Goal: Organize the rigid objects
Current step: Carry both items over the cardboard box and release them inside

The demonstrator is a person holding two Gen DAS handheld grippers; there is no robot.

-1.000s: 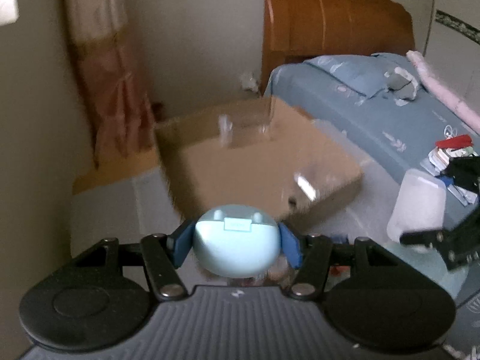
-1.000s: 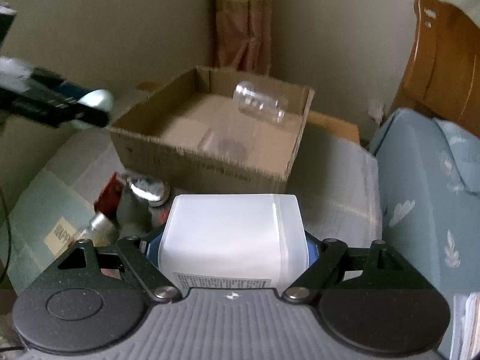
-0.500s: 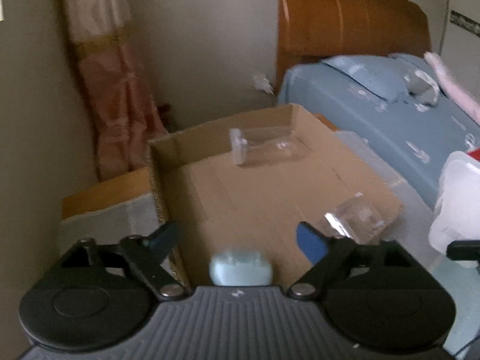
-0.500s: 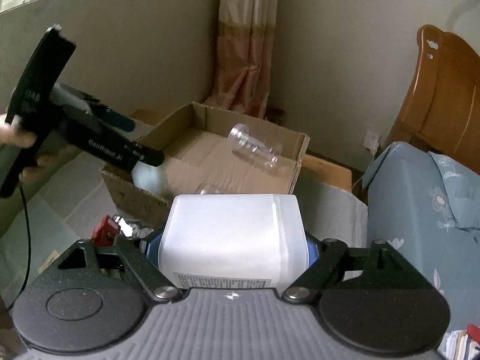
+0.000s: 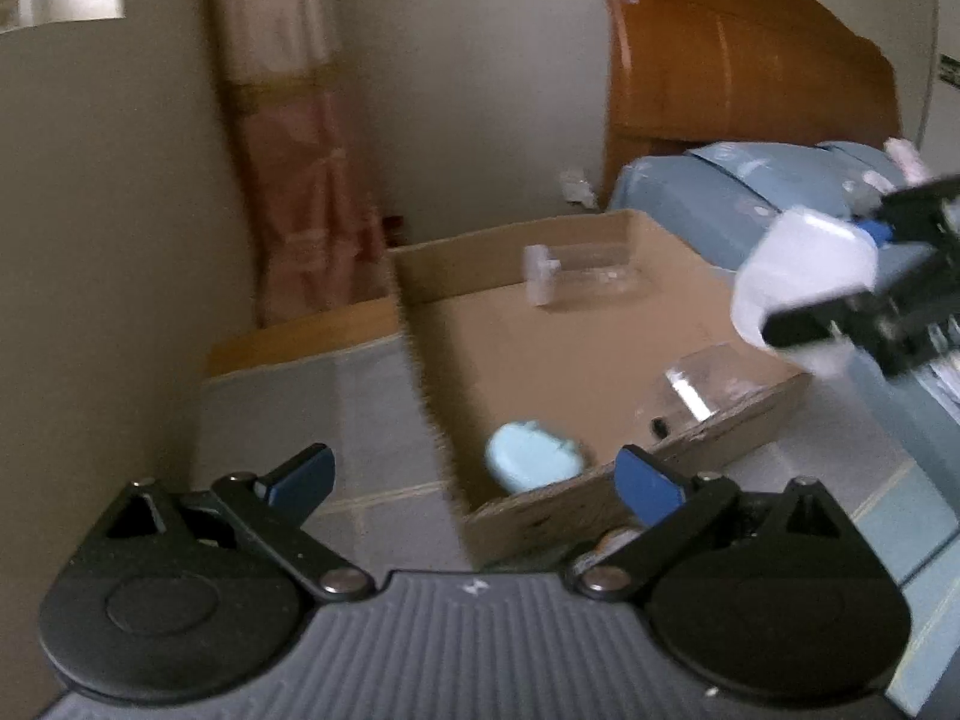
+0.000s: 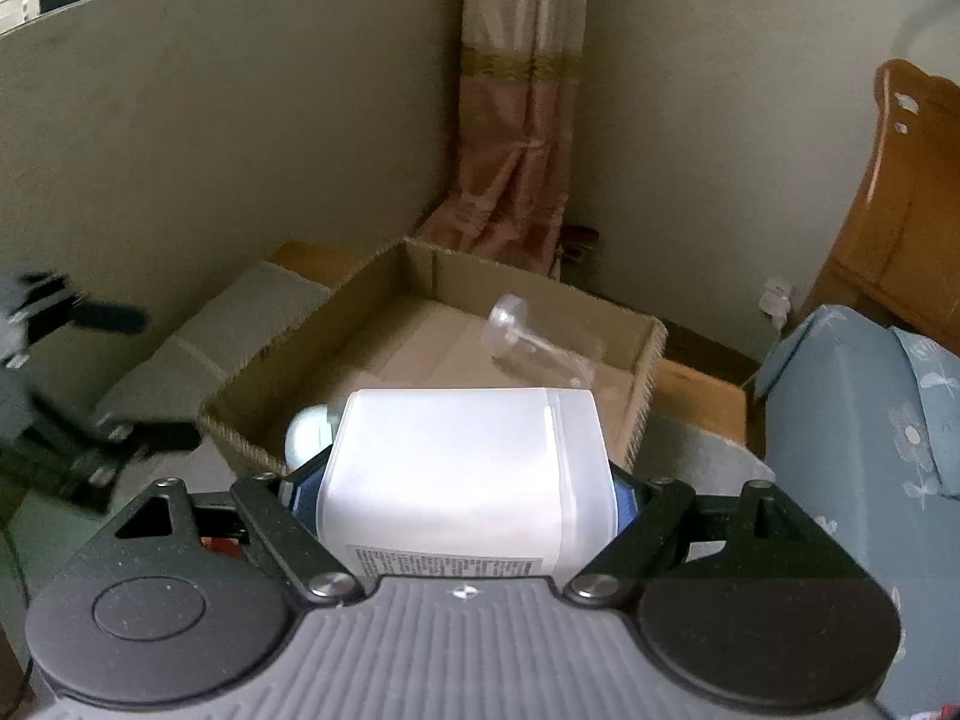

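Note:
An open cardboard box sits on the floor. Inside lie a clear plastic bottle, a clear container and a pale blue rounded case near the box's near corner. My left gripper is open and empty, just outside the box's near corner. My right gripper is shut on a white translucent plastic jar, held above the box's near edge; it also shows in the left wrist view.
A bed with blue bedding and a wooden headboard stand right of the box. A pink curtain hangs in the corner behind it. A flat cardboard sheet lies by the wall.
My left gripper opened and dropped the pale blue case into the box, then drew back. My right gripper carried the white jar forward over the box.

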